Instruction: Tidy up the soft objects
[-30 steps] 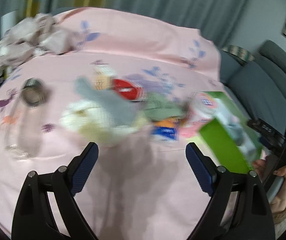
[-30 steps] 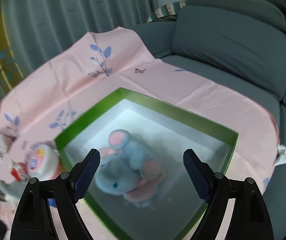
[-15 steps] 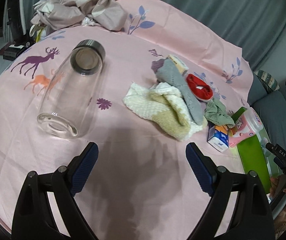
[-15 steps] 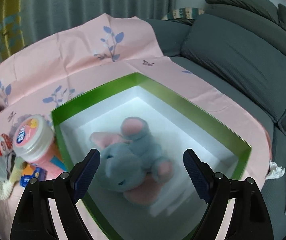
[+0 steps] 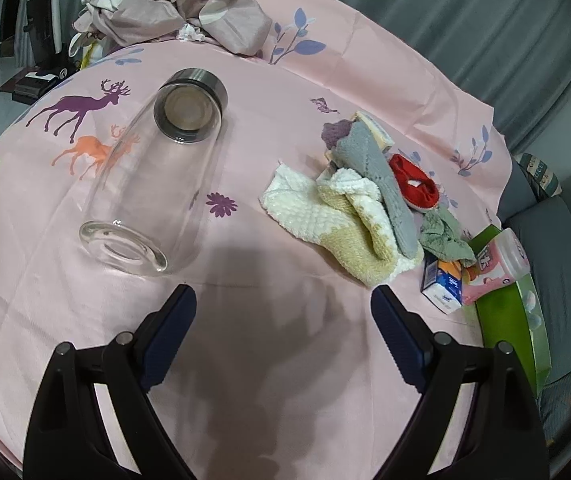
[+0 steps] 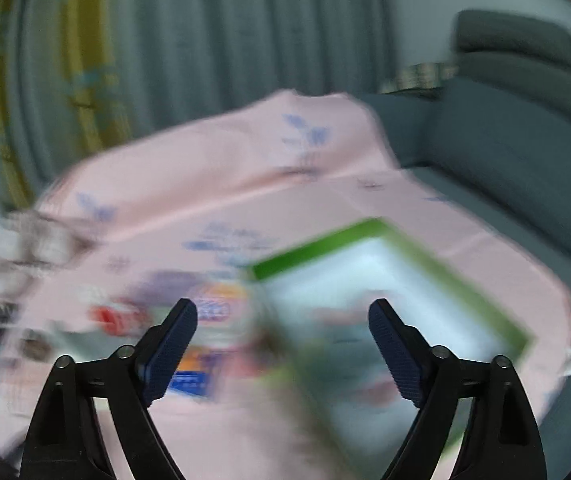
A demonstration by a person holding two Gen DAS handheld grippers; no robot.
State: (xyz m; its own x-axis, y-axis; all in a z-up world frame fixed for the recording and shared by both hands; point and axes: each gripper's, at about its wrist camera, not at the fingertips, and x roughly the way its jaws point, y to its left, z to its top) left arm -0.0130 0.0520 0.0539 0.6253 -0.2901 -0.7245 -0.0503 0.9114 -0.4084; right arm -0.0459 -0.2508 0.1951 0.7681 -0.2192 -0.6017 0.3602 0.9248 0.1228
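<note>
Both claws, left (image 5: 283,306) and right (image 6: 282,320), are held open, empty. The towel (image 5: 337,220), judged light and limp, should be pinched at a bunched fold.

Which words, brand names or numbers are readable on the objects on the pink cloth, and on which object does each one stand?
No text can be read with confidence.
Small carton: blue and orange print, letters too small to read.
Pink container: dark characters on its label, partly hidden and distorted, not legible.
Right wrist view: motion-blurred; a round blue and orange label shows, but no letters resolve.
Glass bottle: no print visible.
</note>
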